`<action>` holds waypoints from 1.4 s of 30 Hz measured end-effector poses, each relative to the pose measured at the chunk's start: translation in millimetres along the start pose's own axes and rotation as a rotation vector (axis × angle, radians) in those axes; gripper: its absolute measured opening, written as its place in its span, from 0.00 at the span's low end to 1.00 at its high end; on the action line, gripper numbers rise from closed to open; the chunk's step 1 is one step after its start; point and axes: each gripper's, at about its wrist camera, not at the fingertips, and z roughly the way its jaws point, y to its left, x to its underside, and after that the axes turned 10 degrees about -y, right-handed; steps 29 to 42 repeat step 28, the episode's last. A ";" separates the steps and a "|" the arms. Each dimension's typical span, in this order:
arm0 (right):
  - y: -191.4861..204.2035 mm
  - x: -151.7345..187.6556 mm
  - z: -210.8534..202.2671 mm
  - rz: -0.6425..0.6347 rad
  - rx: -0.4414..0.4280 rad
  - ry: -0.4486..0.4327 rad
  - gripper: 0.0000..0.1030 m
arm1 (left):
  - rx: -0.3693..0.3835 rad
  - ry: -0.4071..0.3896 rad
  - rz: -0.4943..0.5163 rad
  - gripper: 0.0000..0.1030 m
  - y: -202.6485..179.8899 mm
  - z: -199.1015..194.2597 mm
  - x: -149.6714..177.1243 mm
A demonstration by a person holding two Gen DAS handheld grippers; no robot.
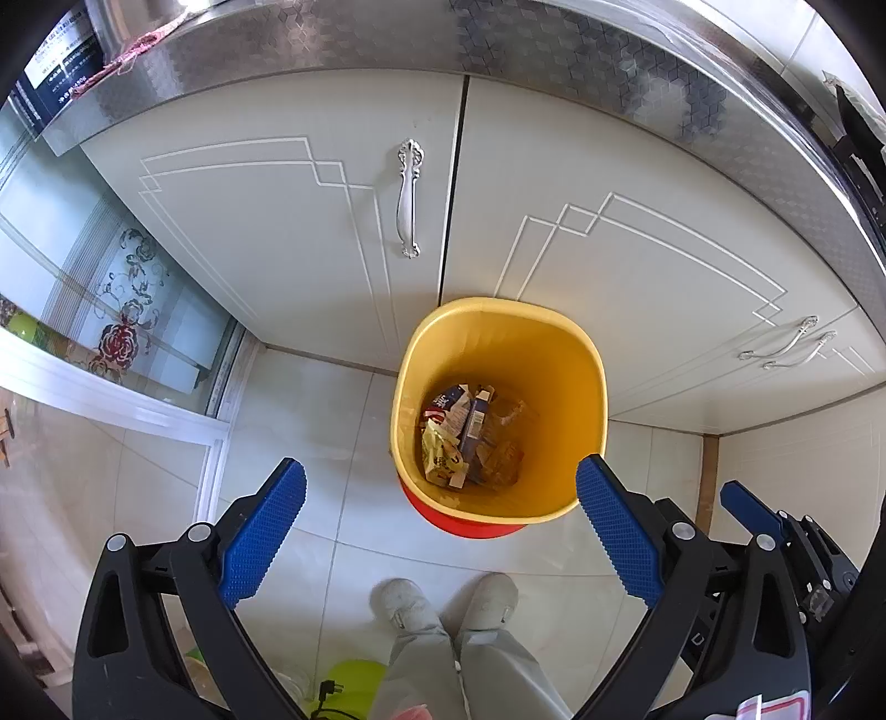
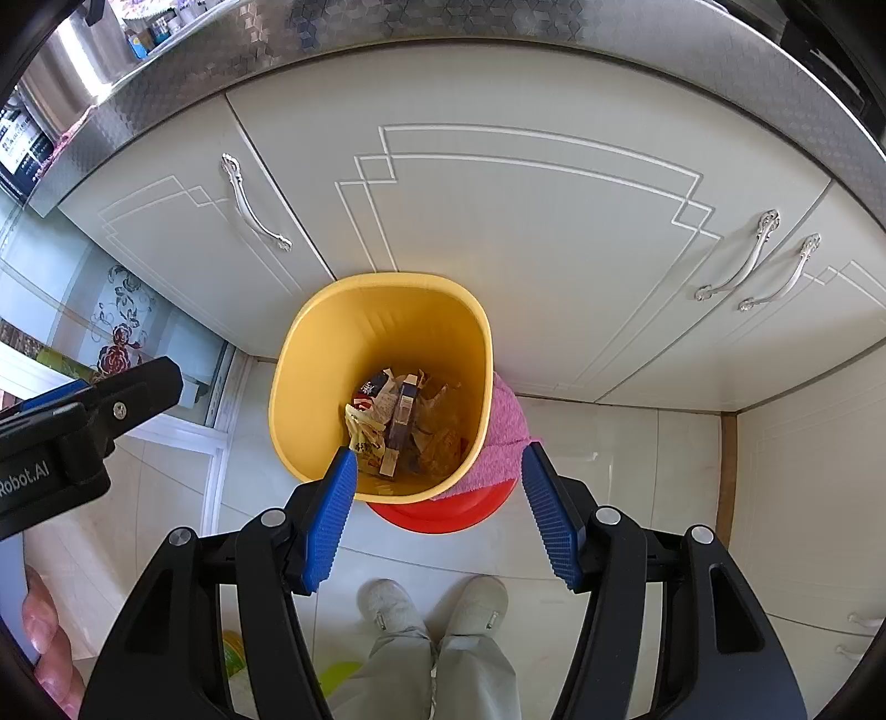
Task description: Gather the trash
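**Both grippers empty over the bin, trash already inside**

So here both tools point steeply down at the floor in front of the pale cabinet doors (image 2: 498, 221). The left gripper (image 1: 440, 526) has its blue ribbed pads spread wide apart with nothing between them. Same deal with the right gripper (image 2: 434, 509): pads apart, not clamped on anything.

The tall yellow plastic trash bin (image 1: 576, 376) stands on the light tiled floor (image 1: 310, 421), just in front of the cabinets, below the seam between two doors. It sits on something round and red (image 2: 443, 512), looks like a basin or base, can't tell which. At the bottom of the bin there's a pile of trash (image 2: 401, 426): a crumpled yellow wrapper, a dark blue carton, some brownish clear plastic.

In the right wrist view a pink fuzzy cloth (image 2: 504, 437) lies against the bin's right side, touching it. The person's two grey shoes (image 1: 443, 601) are near the bin, toes toward it. A patterned metal countertop edge (image 1: 332, 50) runs above the doors.
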 end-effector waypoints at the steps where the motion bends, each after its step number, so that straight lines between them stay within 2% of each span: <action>1: 0.1 0.3 -0.1 -0.001 0.001 0.000 0.61 | 0.000 0.000 -0.001 0.95 -0.2 -0.1 0.1; 12: 1.1 0.9 0.2 0.001 0.003 0.000 0.61 | -0.008 -0.009 0.008 0.91 3.9 -1.3 -1.0; 16: 0.8 1.3 -0.3 0.004 0.004 0.001 0.61 | -0.004 -0.014 0.021 0.84 3.0 -1.7 -0.8; 21: 1.5 2.3 -0.2 0.010 0.004 0.004 0.61 | 0.009 0.000 0.004 0.90 5.8 -1.4 -0.4; 42: 1.4 1.9 -0.6 0.007 -0.001 0.006 0.61 | 0.008 0.011 -0.007 0.90 8.8 0.5 0.2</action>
